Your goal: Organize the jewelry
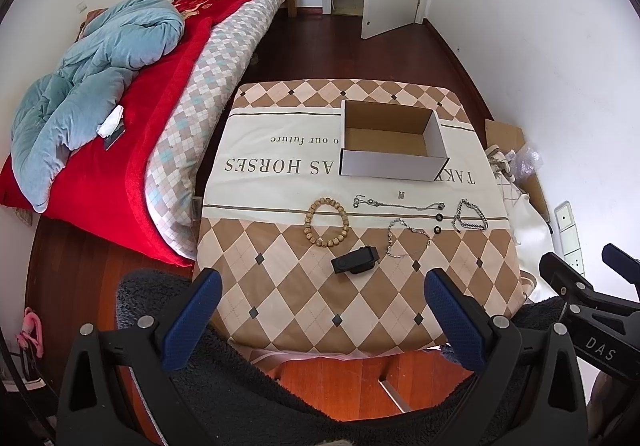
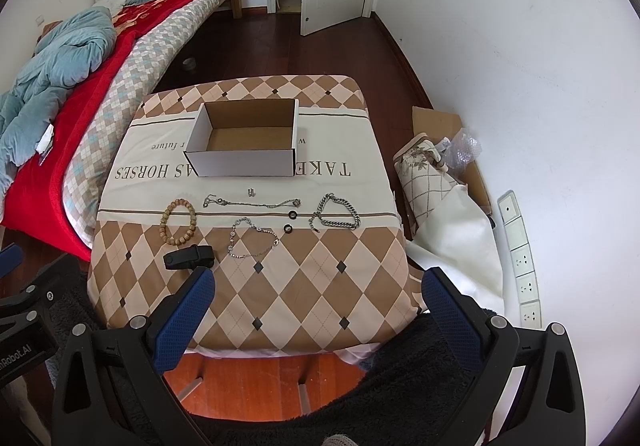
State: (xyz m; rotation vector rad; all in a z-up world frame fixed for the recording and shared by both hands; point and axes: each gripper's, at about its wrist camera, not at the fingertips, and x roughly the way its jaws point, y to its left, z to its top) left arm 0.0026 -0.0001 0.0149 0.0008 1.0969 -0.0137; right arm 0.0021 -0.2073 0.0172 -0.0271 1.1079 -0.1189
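Left wrist view: the left claw (image 1: 322, 306) hangs spread and empty over the desk's (image 1: 280, 306) near edge; the right claw (image 2: 318, 304) is likewise spread. Beyond them lie a black clasp (image 1: 355, 260), wooden bead bracelet (image 1: 327, 222), thin chains (image 1: 398, 203) and a heavy link bracelet (image 2: 338, 215). Behind the jewelry sits the open cardboard box (image 1: 390, 166), empty.

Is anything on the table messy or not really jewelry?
Mostly neat. The black clip-like object near the front edge looks like the odd one out beside the wooden bead bracelet and silver chains. The cardboard box sits slightly askew and holds nothing yet.
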